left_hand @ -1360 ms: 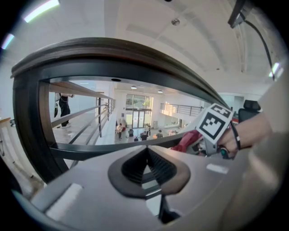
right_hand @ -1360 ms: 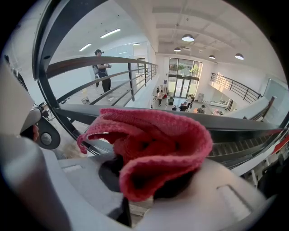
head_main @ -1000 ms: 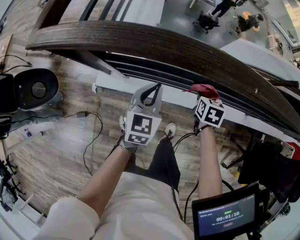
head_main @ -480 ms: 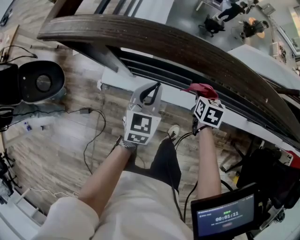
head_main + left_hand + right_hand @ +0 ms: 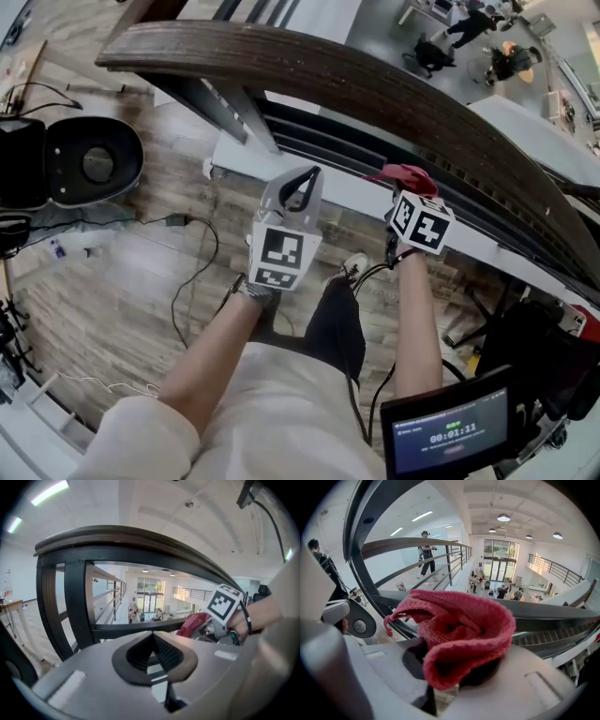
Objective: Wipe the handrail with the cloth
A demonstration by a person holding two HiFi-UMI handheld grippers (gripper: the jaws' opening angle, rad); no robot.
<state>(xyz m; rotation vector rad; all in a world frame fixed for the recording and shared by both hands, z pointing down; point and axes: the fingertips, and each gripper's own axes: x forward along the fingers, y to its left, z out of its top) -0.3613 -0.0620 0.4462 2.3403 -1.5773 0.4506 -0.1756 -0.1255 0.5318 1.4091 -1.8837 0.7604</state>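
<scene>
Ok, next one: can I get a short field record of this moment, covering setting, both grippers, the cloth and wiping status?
setting: curved wooden handrail on a dark railing, overlooking a lower floor
left gripper: shut, empty, pointed at the railing
right gripper: shut on the red cloth
cloth position: bunched, just below the handrail's near edge
wiping status: contact with the handrail cannot be confirmed

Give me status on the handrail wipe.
Done: the red knitted cloth is clamped in the right gripper. In hand: it is held up near the dark curved wooden handrail, seemingly short of contact. The left gripper is shut and empty. Left: the wiping itself; no wiped stretch shows on the rail.
</scene>
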